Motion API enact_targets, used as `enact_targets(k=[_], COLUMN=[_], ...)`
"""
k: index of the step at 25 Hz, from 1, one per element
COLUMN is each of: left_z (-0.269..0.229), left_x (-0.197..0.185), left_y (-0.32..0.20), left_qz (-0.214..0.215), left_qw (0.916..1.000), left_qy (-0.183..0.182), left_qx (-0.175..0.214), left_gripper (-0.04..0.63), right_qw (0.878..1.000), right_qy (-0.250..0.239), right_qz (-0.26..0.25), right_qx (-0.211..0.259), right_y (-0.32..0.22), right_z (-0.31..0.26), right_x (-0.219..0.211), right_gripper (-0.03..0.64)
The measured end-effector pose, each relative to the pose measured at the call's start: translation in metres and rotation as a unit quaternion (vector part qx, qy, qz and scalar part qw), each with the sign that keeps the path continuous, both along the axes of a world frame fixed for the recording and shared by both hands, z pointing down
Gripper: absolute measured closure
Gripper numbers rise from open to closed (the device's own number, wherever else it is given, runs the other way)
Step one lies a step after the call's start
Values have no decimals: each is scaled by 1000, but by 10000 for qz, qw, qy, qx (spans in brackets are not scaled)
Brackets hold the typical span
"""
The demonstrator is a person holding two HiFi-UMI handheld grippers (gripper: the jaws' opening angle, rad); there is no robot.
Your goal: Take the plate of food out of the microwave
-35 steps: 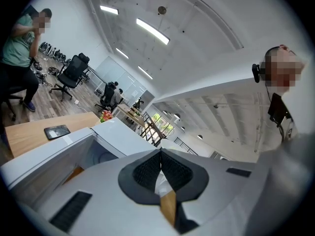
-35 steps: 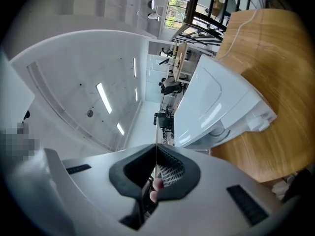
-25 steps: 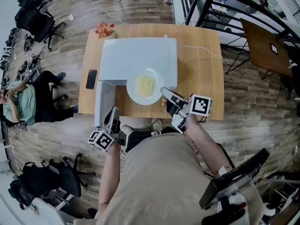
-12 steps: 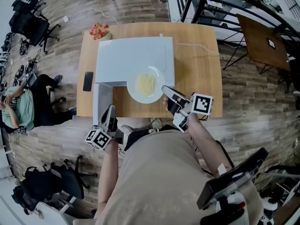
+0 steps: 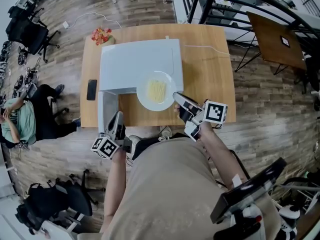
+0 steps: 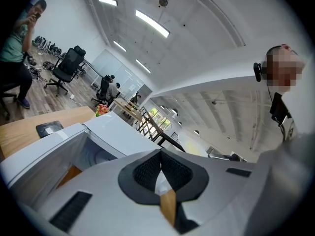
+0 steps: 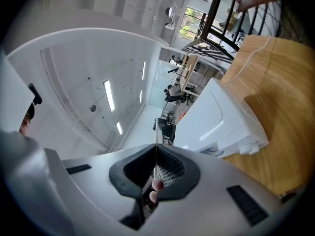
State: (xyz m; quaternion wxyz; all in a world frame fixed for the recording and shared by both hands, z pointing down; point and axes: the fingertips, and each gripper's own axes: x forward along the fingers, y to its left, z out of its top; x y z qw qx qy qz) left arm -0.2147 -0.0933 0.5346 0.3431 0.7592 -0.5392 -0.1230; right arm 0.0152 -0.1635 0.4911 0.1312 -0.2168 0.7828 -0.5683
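The plate (image 5: 143, 96) with its pale food (image 5: 156, 89) shows whole in the head view, just in front of the mouth of the white microwave (image 5: 140, 64) and over the wooden tabletop (image 5: 210, 79). The right gripper (image 5: 176, 98) is clamped on the plate's near-right rim, which runs as a thin edge between its jaws in the right gripper view. The left gripper (image 5: 118, 118) hangs beside the open door (image 5: 107, 111), jaws together on nothing. The step in hand looks like the withdrawal itself. The next move likely calls for a level, steady pull toward bare tabletop, because a one-sided rim grip could let the plate tip.
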Motion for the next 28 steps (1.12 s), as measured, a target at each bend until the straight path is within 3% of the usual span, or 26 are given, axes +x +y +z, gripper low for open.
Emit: enact_targets(k=[11, 15, 28], left_z=[16, 22, 39], left_x=[-1, -3, 2], left_y=[17, 20, 17], left_qz=[90, 116, 203], left_qw=[9998, 9997, 9991], left_qy=[33, 18, 32], left_qx=[-154, -235, -383], left_gripper=[591, 591, 591], right_qw=[9997, 9979, 9954], right_qy=[146, 469, 720], right_qz=[100, 175, 7], right_qx=[-171, -410, -626], right_y=[16, 20, 27], right_z=[24, 45, 77], right_x=[0, 4, -3], right_gripper=[603, 603, 603])
